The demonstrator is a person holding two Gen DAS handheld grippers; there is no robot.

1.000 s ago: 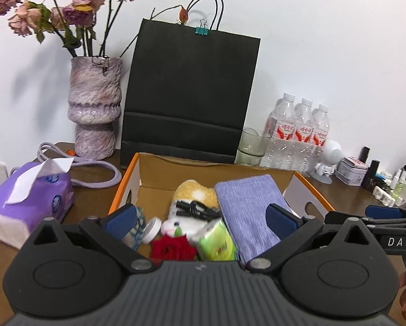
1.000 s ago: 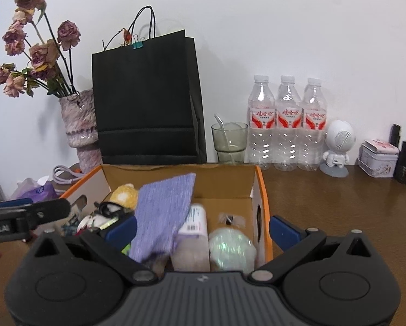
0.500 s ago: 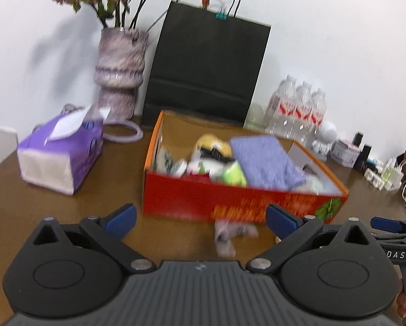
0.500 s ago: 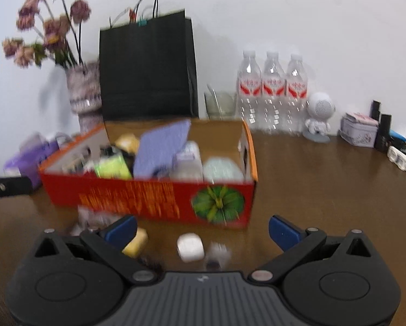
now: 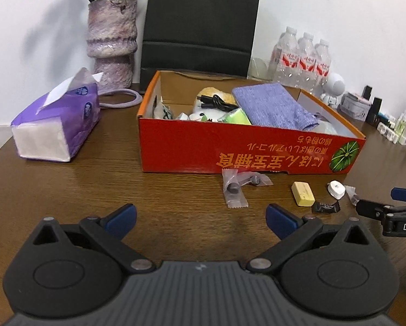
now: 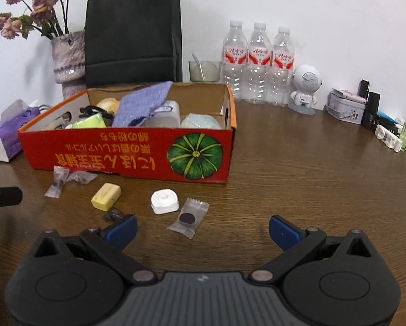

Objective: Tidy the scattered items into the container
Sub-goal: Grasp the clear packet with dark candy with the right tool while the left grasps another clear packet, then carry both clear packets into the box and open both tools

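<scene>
A red cardboard box [image 5: 257, 149] [image 6: 121, 152] stands on the brown table, holding a purple cloth [image 5: 273, 108], a plush toy, a black cable and other items. In front of it lie loose things: clear wrapped candies [image 5: 232, 190] [image 6: 60, 180], a yellow block [image 5: 302, 197] [image 6: 106, 197], a white cap-like piece [image 5: 336, 189] [image 6: 164, 202], a black clip [image 5: 325, 207] and another wrapped candy [image 6: 188, 217]. My left gripper [image 5: 201, 218] is open and empty, just short of the candies. My right gripper [image 6: 203, 229] is open and empty, near the single wrapped candy.
A purple tissue pack [image 5: 58, 127] sits left of the box. Behind it are a vase [image 5: 111, 40] of dried flowers and a black paper bag [image 5: 200, 24]. Three water bottles [image 6: 257, 65], a white figure speaker [image 6: 306, 87], a tin [image 6: 344, 106] and small bottles line the back right.
Both grippers have drawn back from over the box toward the near side of the table and lower, which brings the loose items in front of the box into view. Both stay open.
</scene>
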